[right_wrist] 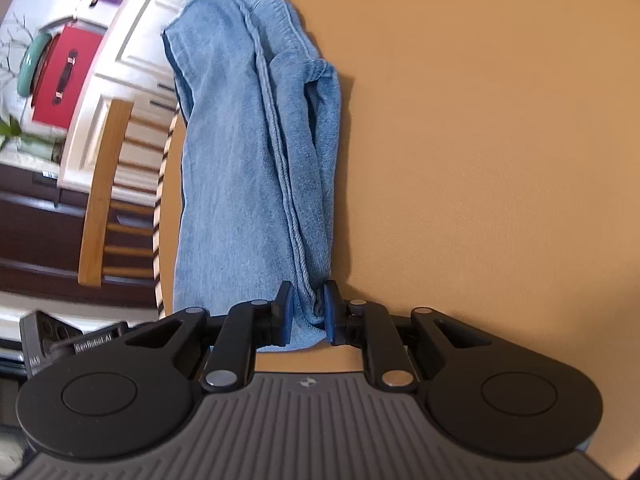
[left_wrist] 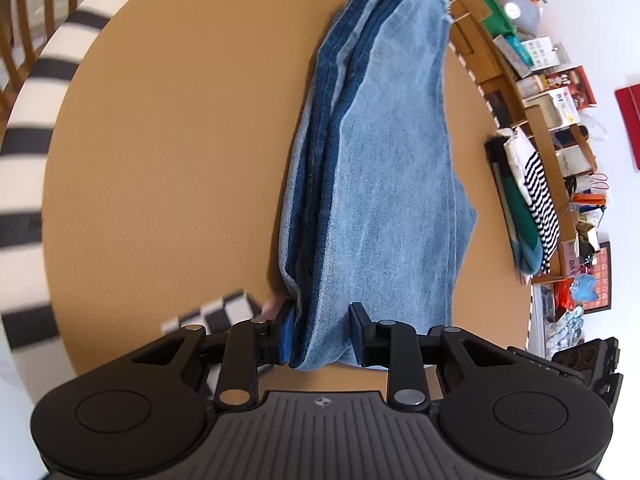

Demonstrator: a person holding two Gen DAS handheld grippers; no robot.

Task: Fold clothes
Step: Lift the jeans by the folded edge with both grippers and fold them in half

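Jeans (left_wrist: 384, 184) are the garment being folded, and they already lie as a long, narrow bundle on the tan round table (left_wrist: 168, 152), the two legs stacked one on the other so that several layers of denim show along the darker edge. In the left wrist view the frayed hem end reaches the far rim of the table; in the right wrist view the jeans (right_wrist: 248, 168) run away from the camera with a seam down the middle and a bunched fold on the right side.

That lengthwise fold looks done. What seems left is to bring one end over the other, once or twice, so the long strip becomes a compact stack, and then to smooth it and let go. No such crosswise fold shows yet, so I judge the job roughly half finished.

Both tools hold the near end of the cloth. The left gripper (left_wrist: 322, 330) has its blue pads pressed against a thick roll of layers, which keeps the jaws fairly wide. The right gripper (right_wrist: 306, 310) is clenched on a thinner pinch of the same end, its pads close together with denim between them.

A chair (right_wrist: 102, 196) stands beyond the table edge, and cluttered shelves (left_wrist: 552, 128) fill the background.
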